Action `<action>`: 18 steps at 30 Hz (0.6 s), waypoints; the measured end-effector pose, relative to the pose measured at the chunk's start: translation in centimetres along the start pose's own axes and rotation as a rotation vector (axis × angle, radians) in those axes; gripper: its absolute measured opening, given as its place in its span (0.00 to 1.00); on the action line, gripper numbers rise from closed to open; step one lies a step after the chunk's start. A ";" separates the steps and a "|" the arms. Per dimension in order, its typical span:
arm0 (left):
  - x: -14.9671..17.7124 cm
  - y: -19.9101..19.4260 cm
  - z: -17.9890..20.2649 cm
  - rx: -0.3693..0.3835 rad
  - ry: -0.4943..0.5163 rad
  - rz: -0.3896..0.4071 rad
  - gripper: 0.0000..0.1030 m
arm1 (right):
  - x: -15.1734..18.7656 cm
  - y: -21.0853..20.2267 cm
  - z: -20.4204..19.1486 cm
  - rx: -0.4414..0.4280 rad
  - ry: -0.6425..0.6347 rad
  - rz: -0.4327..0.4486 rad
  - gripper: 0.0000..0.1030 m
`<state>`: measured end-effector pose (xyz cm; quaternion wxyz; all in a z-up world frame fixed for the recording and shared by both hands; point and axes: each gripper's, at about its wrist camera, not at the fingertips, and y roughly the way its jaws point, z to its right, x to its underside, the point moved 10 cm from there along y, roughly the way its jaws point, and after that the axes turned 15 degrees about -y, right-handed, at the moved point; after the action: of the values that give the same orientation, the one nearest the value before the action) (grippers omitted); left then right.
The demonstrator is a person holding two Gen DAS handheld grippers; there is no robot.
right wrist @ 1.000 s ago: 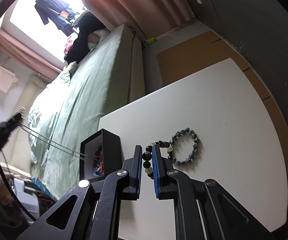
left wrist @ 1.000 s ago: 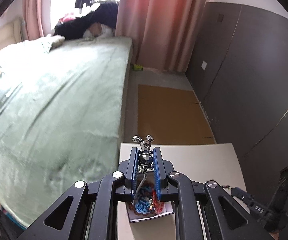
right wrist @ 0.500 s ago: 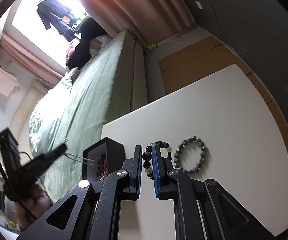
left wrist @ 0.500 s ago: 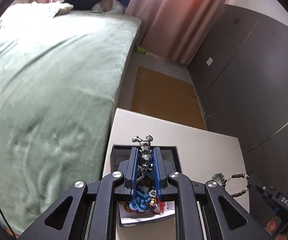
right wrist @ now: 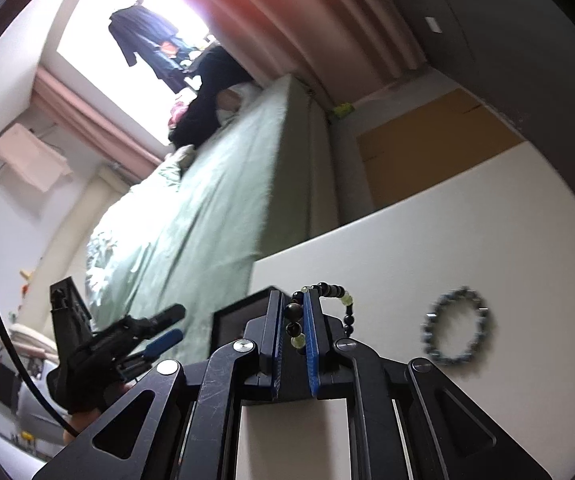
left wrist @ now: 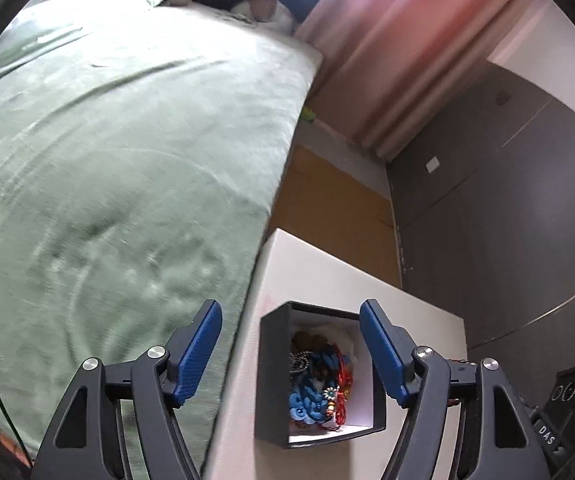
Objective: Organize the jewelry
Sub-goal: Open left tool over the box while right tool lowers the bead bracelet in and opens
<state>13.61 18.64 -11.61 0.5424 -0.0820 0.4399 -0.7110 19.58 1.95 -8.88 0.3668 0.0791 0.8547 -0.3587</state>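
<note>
A black box [left wrist: 273, 376] with a white lining stands on the white table [left wrist: 327, 276]. It holds blue knotted cord, red cord and a silver chain [left wrist: 298, 360]. My left gripper [left wrist: 290, 305] hovers over the box, its jaws opening wide with nothing between the blue pads. My right gripper [right wrist: 291, 296] is shut on a black-and-green bead bracelet [right wrist: 292, 313], whose loop hangs out to the right. It is just right of the box [right wrist: 231, 320], with the left gripper [right wrist: 165, 326] beyond. A grey-blue bead bracelet [right wrist: 457, 326] lies on the table [right wrist: 447, 248].
A bed with a green cover [left wrist: 127, 160] runs along the table's left edge. Brown cardboard [left wrist: 327, 208] lies on the floor beyond the table. Dark grey wall panels [left wrist: 507, 200] stand at the right, and pink curtains [left wrist: 387, 60] hang behind.
The left gripper sank toward the box and opened, so the silver charm it held is gone from its pads. The right gripper carried its bracelet left, toward the box.
</note>
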 end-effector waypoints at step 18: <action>-1.4 -1.6 -0.7 0.014 -0.036 0.036 0.70 | 0.6 5.7 -5.6 -0.171 -0.005 -0.058 0.28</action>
<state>12.62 20.28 -10.39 0.5634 -0.0830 0.4266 -0.7026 18.21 9.82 -9.85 0.3637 0.0215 0.8833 -0.2951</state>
